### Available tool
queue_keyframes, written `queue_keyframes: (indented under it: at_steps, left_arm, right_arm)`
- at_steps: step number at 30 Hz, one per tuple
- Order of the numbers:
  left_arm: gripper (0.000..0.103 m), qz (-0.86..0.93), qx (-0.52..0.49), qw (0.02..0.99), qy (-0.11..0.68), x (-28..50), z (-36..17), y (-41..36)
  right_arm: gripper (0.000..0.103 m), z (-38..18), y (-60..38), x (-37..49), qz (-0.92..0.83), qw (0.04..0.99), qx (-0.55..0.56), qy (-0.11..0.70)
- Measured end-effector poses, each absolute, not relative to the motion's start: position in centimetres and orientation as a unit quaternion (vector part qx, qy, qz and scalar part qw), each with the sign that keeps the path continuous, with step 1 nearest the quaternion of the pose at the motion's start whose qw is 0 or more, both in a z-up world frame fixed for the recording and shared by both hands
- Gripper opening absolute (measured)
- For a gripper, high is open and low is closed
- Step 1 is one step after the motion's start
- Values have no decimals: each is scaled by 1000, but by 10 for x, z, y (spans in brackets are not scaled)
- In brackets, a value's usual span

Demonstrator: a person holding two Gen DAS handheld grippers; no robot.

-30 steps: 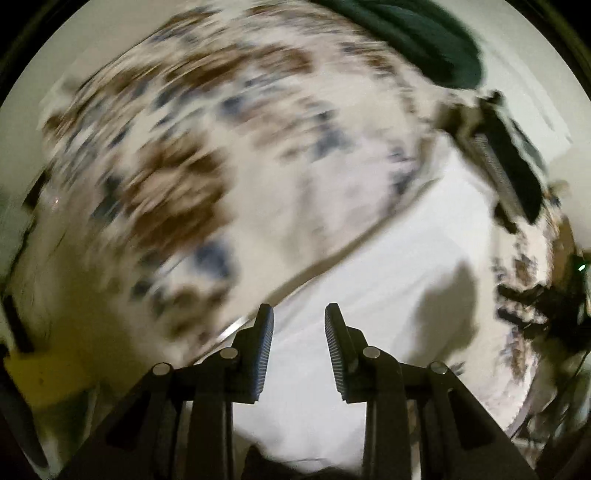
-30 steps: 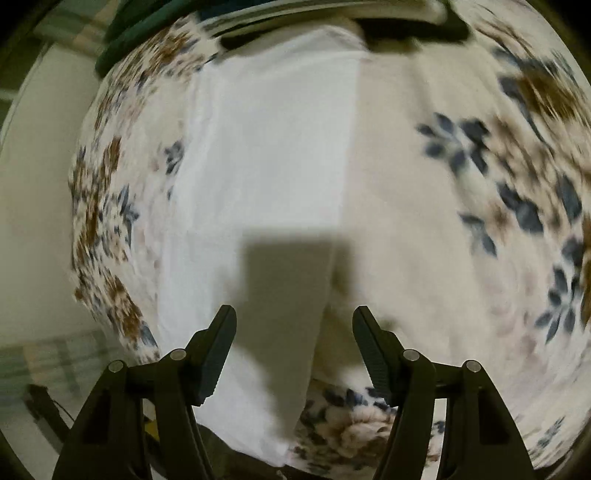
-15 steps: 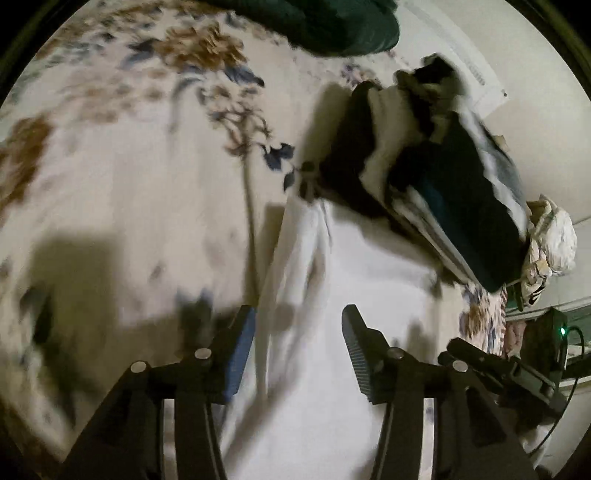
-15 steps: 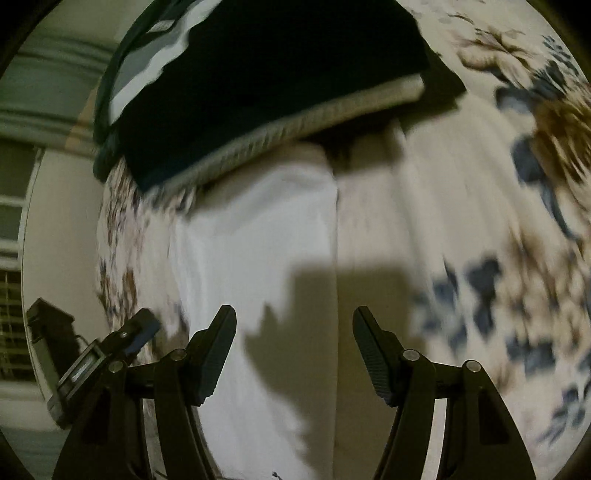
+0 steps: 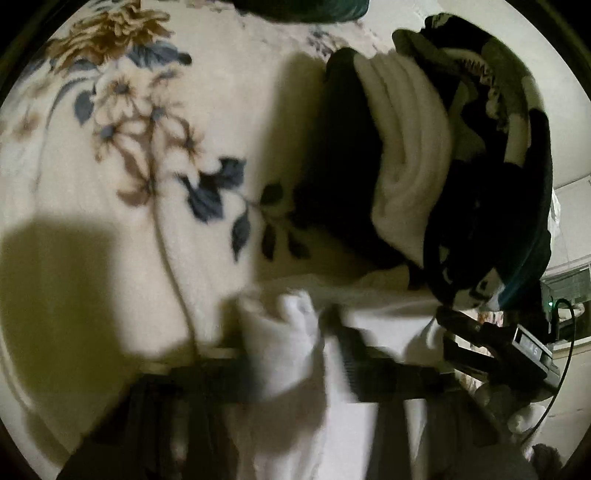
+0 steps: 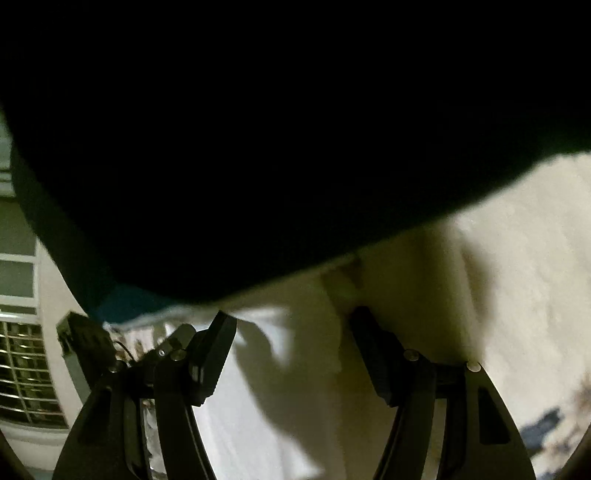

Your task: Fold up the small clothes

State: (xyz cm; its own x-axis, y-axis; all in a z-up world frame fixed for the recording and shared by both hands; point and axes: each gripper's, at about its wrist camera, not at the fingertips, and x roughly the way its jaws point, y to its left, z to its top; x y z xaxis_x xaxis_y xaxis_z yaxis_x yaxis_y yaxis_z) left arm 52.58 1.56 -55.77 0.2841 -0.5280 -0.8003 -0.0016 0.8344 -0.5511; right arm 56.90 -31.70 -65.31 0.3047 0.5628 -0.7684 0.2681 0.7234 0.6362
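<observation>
A white garment (image 5: 373, 417) lies on a floral blanket (image 5: 129, 155). In the left wrist view my left gripper (image 5: 291, 332) is blurred, with a bunched white fold of the garment (image 5: 291, 343) between its jaws; whether they pinch it is unclear. My right gripper (image 6: 291, 354) is open, its fingers (image 6: 212, 358) straddling the garment's edge (image 6: 243, 417), close under a dark garment stack (image 6: 277, 147). The right gripper also shows at the right in the left wrist view (image 5: 495, 354).
A pile of dark and white folded clothes (image 5: 424, 158) sits at the far side of the garment, filling most of the right wrist view. A dark green item (image 5: 303, 9) lies at the top edge. A window (image 6: 18, 369) is at left.
Both grippers have moved forward toward the clothes pile. The white cloth now bunches up between the left gripper's jaws. The right gripper stays open.
</observation>
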Motion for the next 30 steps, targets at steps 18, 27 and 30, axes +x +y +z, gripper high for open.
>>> queue_keyframes:
  at_steps: [18,27,30]
  left_arm:
    - [5,-198,-218,813,502,450,-471,40]
    - [6,-199,-212,817,497,403,-450,42]
    - [10,-201,-212,803,520,371,-450,45]
  right_arm:
    - [4,-566,-281,537,139,784,301,525]
    - [4,-525,-254,462,181,796,263,514]
    - [4,-519,-282,401,188,793,258,519]
